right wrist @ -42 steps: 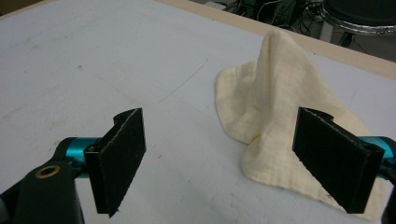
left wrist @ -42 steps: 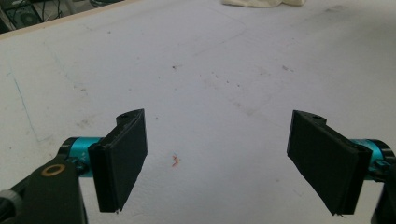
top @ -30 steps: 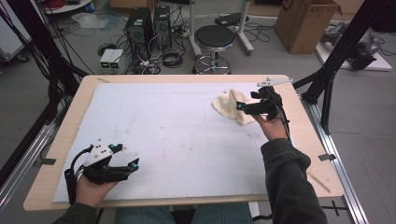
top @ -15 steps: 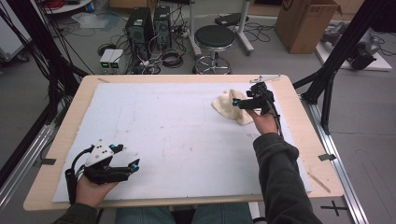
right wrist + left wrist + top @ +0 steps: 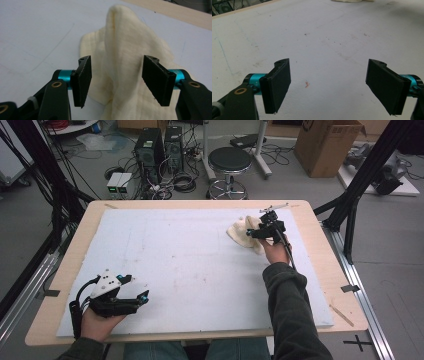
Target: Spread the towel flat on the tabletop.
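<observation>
A crumpled cream cloth lies at the far right of the white foam board. My right gripper is down over it, jaws on either side of a raised fold of the cloth. These jaws have just been closing. The pads stand close to the fold, and a gap still shows at the left pad. My left gripper rests at the near left of the board. In the left gripper view it stands wide open over bare board.
The board lies on a wooden table. A strip of tape and a thin stick lie near the table's right edge. On the floor beyond stand a stool, computer boxes and a cardboard box.
My right gripper has moved left and down onto the cloth, and its jaws stand narrower around the fold. The left gripper has stayed put.
</observation>
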Demonstrator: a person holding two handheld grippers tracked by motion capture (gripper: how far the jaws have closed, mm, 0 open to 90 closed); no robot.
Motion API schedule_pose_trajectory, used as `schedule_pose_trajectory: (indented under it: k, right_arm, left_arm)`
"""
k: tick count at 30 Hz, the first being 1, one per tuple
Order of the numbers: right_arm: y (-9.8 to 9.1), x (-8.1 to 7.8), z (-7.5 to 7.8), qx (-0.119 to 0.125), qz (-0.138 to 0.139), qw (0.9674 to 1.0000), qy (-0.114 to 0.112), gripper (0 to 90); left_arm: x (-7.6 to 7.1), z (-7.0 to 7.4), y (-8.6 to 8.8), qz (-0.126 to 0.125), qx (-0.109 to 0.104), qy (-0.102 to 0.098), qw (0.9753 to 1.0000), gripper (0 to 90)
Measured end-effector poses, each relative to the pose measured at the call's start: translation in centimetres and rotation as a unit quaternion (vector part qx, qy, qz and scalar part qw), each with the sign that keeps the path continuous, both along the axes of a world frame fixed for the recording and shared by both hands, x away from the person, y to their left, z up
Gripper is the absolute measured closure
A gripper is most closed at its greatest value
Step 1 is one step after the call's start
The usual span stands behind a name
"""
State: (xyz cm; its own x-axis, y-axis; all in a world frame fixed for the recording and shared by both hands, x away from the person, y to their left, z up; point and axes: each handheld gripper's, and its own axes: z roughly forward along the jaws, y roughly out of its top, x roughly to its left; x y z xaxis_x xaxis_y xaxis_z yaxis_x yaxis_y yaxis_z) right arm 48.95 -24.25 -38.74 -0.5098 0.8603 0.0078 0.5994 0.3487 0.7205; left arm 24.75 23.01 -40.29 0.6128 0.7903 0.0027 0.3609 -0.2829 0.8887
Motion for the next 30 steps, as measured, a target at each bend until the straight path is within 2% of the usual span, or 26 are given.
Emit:
schedule_pose_trajectory:
  k: [4,7,10,12,14,18,19,24,26,30]
  right_arm:
    - [0.0,0.6,-1.1,0.003,-0.014,0.9998,0.016,46.0]
    - [0.1,0.8,-1.8,0.011,-0.025,0.9995,0.017,49.1]
    - [0.2,1.0,-2.8,0.000,-0.036,0.9991,0.023,53.7]
    - [0.1,1.0,-3.1,0.000,-0.040,0.9989,0.026,54.5]
    - [-0.1,0.9,-3.9,0.004,-0.050,0.9983,0.029,58.9]
    - [0.3,0.9,-4.1,-0.010,-0.050,0.9984,0.025,63.8]
    - [0.4,0.9,-4.1,-0.021,-0.046,0.9985,0.022,67.5]
    - [0.2,0.9,-4.0,-0.013,-0.043,0.9986,0.027,74.5]
    - [0.0,0.8,-3.9,0.001,-0.039,0.9988,0.029,77.4]
    - [-0.2,0.6,-3.6,0.009,-0.028,0.9992,0.026,78.8]
  left_arm:
    - [0.1,0.0,0.1,-0.003,0.003,0.001,1.0000,20.6]
    - [0.1,0.0,0.1,-0.003,0.003,0.001,1.0000,20.6]
    - [0.1,0.0,0.1,-0.002,0.002,0.002,1.0000,20.6]
    - [0.1,0.0,0.1,-0.002,0.001,0.001,1.0000,20.6]
    - [0.1,-0.1,0.1,-0.002,0.002,0.001,1.0000,20.6]
    - [0.2,-0.1,0.0,-0.003,0.004,0.003,1.0000,20.6]
    - [0.2,-0.1,0.0,-0.003,0.003,0.003,1.0000,20.6]
    - [0.2,-0.2,0.1,-0.002,0.004,0.004,1.0000,20.6]
    - [0.2,-0.2,0.1,-0.002,0.003,0.005,1.0000,20.6]
    - [0.2,-0.2,0.0,-0.001,0.004,0.004,1.0000,20.6]
